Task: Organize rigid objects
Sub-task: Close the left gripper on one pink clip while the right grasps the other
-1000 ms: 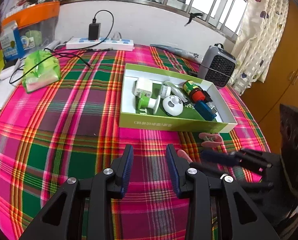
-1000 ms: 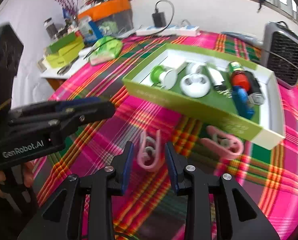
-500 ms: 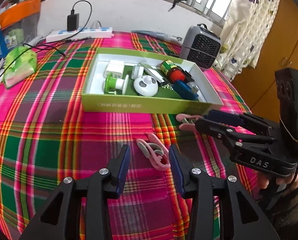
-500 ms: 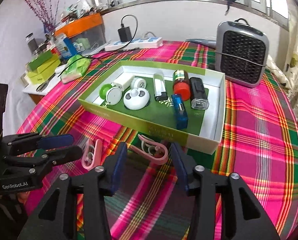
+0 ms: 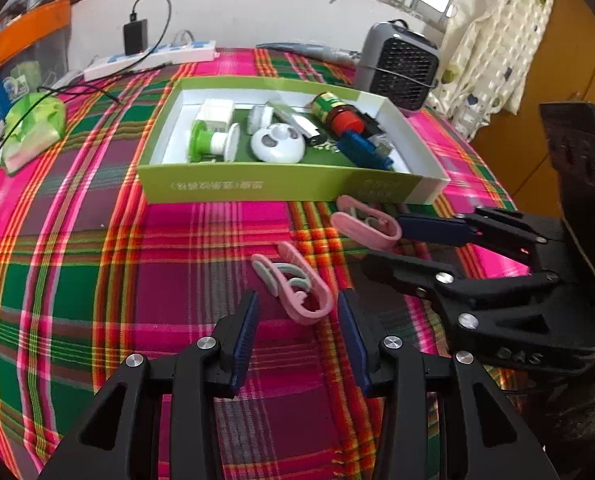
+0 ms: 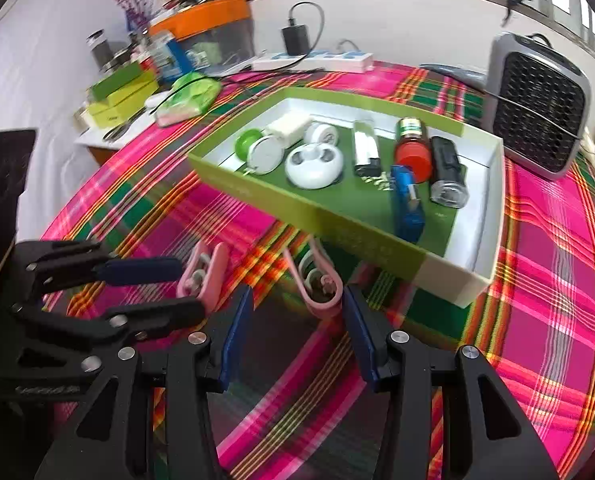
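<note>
Two pink clips lie on the plaid tablecloth in front of a green box (image 5: 257,190) that holds several small items. My left gripper (image 5: 297,320) is open, its jaws on either side of the nearer pink clip (image 5: 297,284), which also shows in the right wrist view (image 6: 205,276). My right gripper (image 6: 293,320) is open, just short of the other pink clip (image 6: 317,276), which lies against the box's front wall (image 6: 337,232). That clip also shows in the left wrist view (image 5: 365,222), at the right gripper's fingertips (image 5: 425,228).
A grey fan heater (image 5: 401,64) stands behind the box at the right. A white power strip (image 5: 153,60) with a charger and cables lies at the back. A green packet (image 5: 33,128) lies at the left. Boxes and jars (image 6: 129,80) crowd the left side shelf.
Both grippers have moved forward and lower toward the pink clips. The left gripper's jaws now flank one clip and the right gripper has closed in on the other.
</note>
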